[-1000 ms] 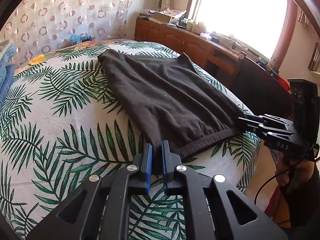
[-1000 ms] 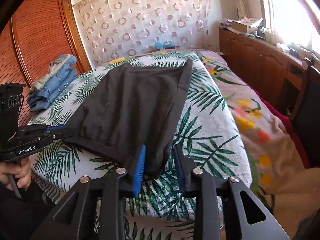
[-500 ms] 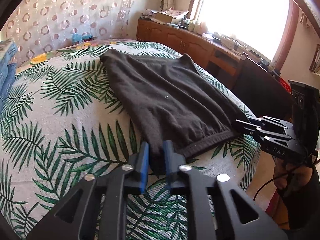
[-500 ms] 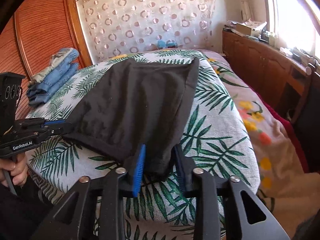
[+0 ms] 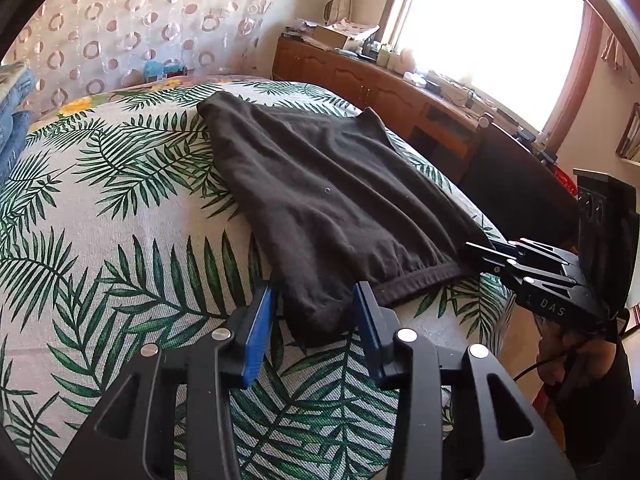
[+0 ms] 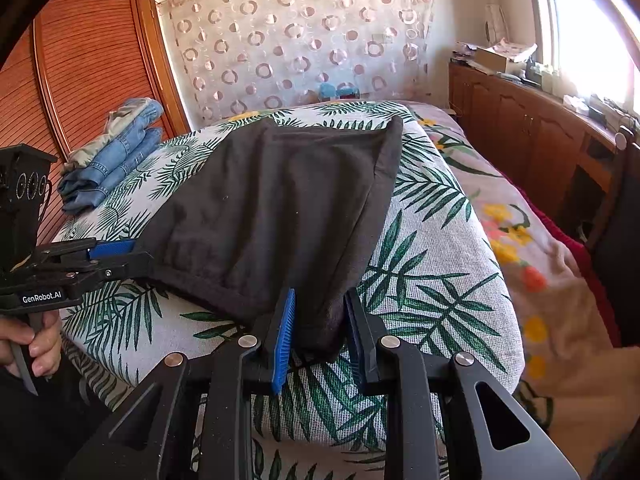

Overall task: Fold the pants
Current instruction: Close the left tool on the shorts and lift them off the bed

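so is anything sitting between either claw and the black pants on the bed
Nothing visible. The left claw has just been opening and straddles one near corner of the black pants; the right claw straddles the other. Folded jeans lie well aside.

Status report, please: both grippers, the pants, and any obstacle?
Left gripper just opened, pants corner loose between its jaws. Right gripper astride the other corner, grip unclear. Pants folded flat on the bed. Nothing in the way.

Two wrist views, close, angled down, sharing the pants (image 5: 320, 200) on bed (image 6: 432, 248)
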Motion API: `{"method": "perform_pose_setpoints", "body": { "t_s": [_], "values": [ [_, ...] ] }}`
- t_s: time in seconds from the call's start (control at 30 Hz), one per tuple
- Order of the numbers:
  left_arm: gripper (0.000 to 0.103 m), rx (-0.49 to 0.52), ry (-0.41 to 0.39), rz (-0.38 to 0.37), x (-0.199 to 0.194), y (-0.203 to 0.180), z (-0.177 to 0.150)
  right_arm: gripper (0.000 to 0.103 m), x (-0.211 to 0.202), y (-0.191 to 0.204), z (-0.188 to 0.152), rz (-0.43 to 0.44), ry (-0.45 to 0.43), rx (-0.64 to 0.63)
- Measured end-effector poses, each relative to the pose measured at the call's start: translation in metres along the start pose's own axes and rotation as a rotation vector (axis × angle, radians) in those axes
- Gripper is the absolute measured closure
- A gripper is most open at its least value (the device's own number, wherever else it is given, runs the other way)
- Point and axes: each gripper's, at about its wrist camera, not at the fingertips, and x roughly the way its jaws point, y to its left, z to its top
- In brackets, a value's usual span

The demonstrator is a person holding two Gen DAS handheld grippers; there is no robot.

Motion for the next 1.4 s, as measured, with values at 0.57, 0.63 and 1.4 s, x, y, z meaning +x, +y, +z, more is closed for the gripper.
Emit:
{"method": "perform_pose_setpoints", "body": {
  "t_s": [0.57,0.63,1.4],
  "values": [
    [0.092,0.044,-0.153,-0.033,-0.061,-0.014,0.032,0.095,-0.031,0.007,0.026,0.092,-0.100,-0.022],
    [0.092,0.055,-0.193,-0.031,-0.082,-0.015,0.046,0.095,-0.042,0.012,0.038,0.097,-0.137,-0.043],
    [0.092,0.100,-0.410,0.156,-0.150,0.049,0.121,0.096,-0.082,0.079,0.133,0.141,-0.341,-0.276]
  ]
}}
